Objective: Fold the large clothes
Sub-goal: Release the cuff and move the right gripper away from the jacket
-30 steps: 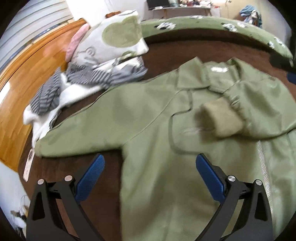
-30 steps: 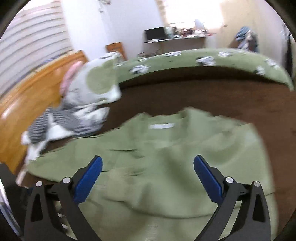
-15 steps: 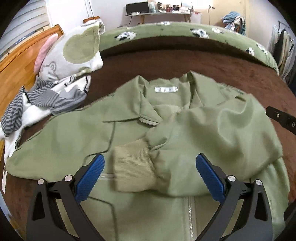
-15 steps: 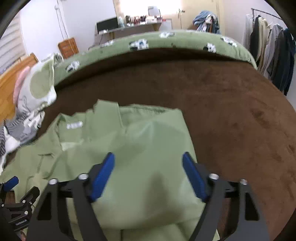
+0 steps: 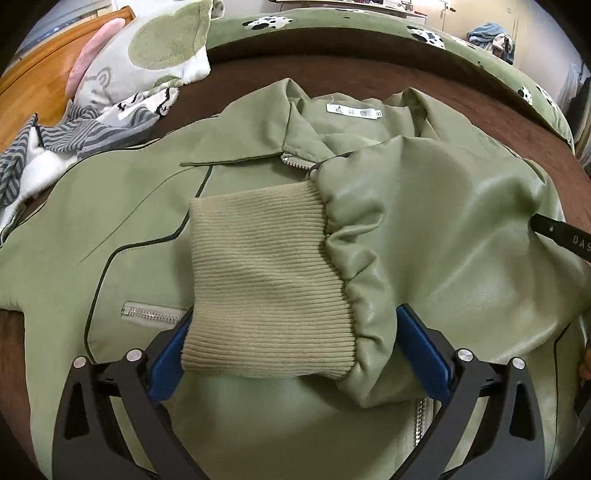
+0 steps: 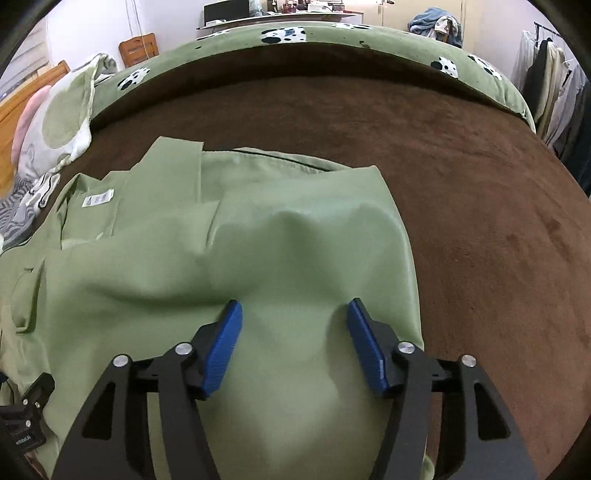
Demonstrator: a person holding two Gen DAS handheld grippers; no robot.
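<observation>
A green jacket [image 5: 140, 206] lies face up on a brown bed cover, collar away from me. Its right sleeve is folded across the chest, and the ribbed cuff [image 5: 258, 280] lies between the fingers of my left gripper [image 5: 291, 343], which is open around it. In the right wrist view the jacket's right shoulder [image 6: 295, 229] bulges up. My right gripper [image 6: 293, 339] is partly closed with a fold of the sleeve fabric between its blue pads [image 6: 225, 343], and it shows at the left view's right edge [image 5: 565, 236].
A green and white pillow [image 5: 147, 51] and striped grey clothes [image 5: 74, 133] lie to the left by the wooden headboard [image 5: 33, 85]. The brown cover [image 6: 480, 184] stretches to the right. A green spotted blanket [image 6: 332, 33] rims the far side. Clothes hang at far right [image 6: 554, 92].
My left gripper has moved right and down over the folded sleeve, so the cuff now lies between its fingers. My right gripper has narrowed onto the sleeve fabric at the right shoulder.
</observation>
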